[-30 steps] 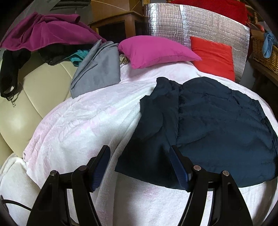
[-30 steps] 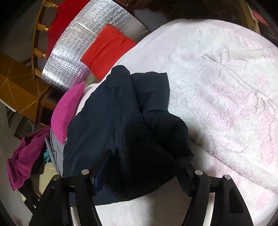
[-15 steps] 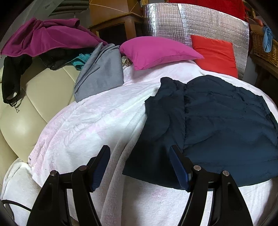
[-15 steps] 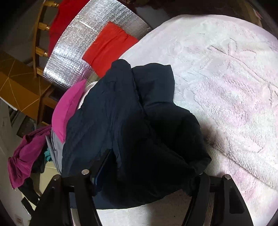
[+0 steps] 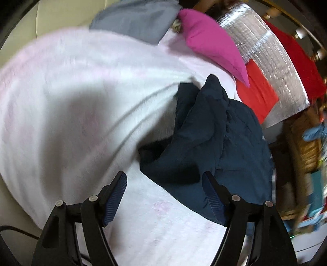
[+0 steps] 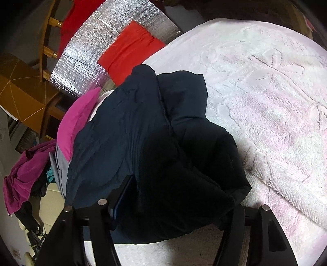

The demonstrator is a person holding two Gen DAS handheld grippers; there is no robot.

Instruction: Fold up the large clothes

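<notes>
We have the dark navy jacket (image 6: 155,143) bunched on the white blanket (image 6: 276,102). Our right tongs (image 6: 173,206) straddle its near bulk (grip unclear). Our left tongs (image 5: 163,196) are opening, empty, just beside its near-left edge, ready to help fold.

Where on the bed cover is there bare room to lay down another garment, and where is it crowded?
The white bed cover lies bare between the navy jacket and the cream sofa edge; the right wrist view shows another bare stretch beyond the jacket. The far end is crowded: grey garment, pink pillow, red cushion.
</notes>
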